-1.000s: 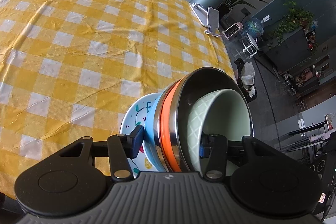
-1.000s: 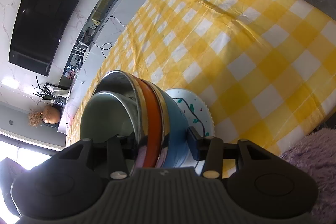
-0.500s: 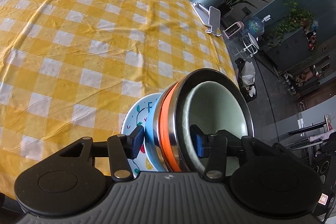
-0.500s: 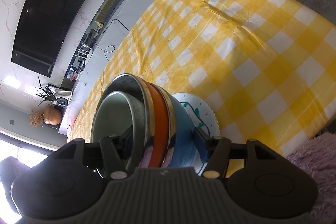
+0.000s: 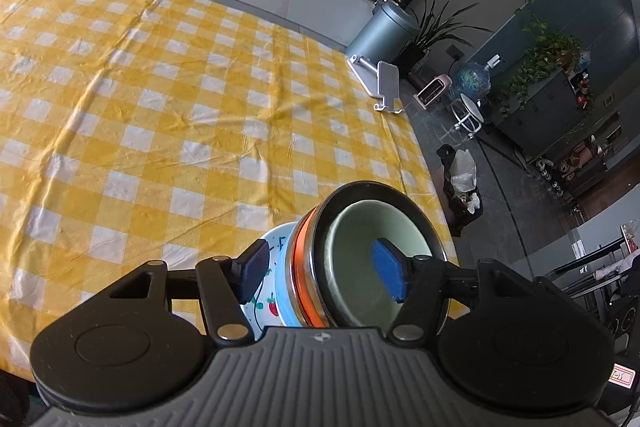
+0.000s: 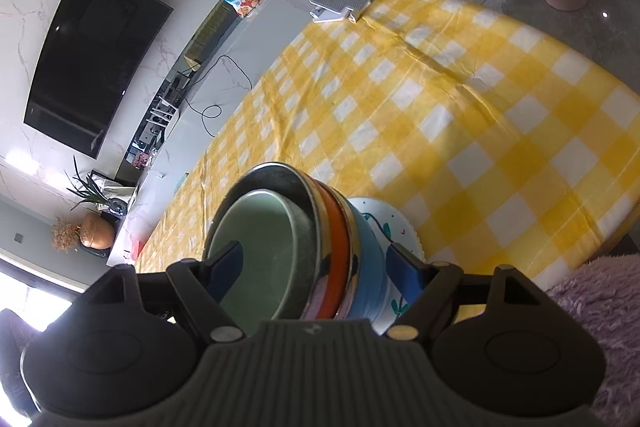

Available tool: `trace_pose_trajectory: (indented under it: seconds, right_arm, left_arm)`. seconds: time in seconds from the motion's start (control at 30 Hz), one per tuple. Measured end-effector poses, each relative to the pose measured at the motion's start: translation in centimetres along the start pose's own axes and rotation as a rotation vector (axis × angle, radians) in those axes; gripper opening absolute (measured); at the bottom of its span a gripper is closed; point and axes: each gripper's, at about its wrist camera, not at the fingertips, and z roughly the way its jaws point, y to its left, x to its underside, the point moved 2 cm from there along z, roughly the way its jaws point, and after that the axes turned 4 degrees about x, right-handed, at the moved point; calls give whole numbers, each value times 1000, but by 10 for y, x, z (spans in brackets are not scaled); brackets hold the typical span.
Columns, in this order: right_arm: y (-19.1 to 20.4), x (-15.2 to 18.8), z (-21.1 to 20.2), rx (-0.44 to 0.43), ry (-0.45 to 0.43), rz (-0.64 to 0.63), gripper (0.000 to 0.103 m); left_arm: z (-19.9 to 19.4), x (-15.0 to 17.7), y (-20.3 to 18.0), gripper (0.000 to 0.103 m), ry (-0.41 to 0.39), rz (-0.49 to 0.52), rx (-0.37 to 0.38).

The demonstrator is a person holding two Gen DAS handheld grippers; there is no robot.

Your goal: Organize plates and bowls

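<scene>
The stack of bowls (image 5: pixel 356 259), pale green bowl (image 5: pixel 376 251) innermost, sits on the patterned plate (image 5: pixel 268 291) at six o'clock on the checked tablecloth (image 5: pixel 160 107). Left gripper (image 5: pixel 320 273) and right gripper (image 6: pixel 316 269) straddle it, jaws opening, pads clear. Best to lift straight away without nudging a rim.

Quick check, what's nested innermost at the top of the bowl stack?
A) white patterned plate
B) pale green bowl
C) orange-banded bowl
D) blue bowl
B: the pale green bowl sits inside the steel bowl, with the orange-banded bowl and blue bowl beneath and the patterned plate at the bottom.
</scene>
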Motion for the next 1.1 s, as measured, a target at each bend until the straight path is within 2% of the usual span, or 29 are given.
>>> trace_pose_trajectory:
  seconds: [0.3,0.5,0.63,0.77,0.87,0.93,1.1]
  right_arm:
    - [45,20,-58,49,-152,-200,78]
    - [72,51,-97,88,-255,-363,78]
    - [82,78,-122,119,-330,-498,78]
    - [77,102,-138,119,-398,-565,81]
    - [70,118,-143,107,-404,-574,86]
    - [68,131,-142,142,-416,-596,87]
    - [65,161,-130,242,-455,-692,90]
  left_arm:
    - [-72,7,-23,71,-163,204,-30]
    - [-119,25,-41,72,-308,424,-119]
    - [-143,44,-52,80,-387,556,-145]
    - [-155,63,-55,87,-424,620,-168]
    - [-157,79,-53,92,-443,639,-194]
    - [-156,87,-50,92,-445,640,-215]
    - [-145,106,-39,93,-391,625,-248]
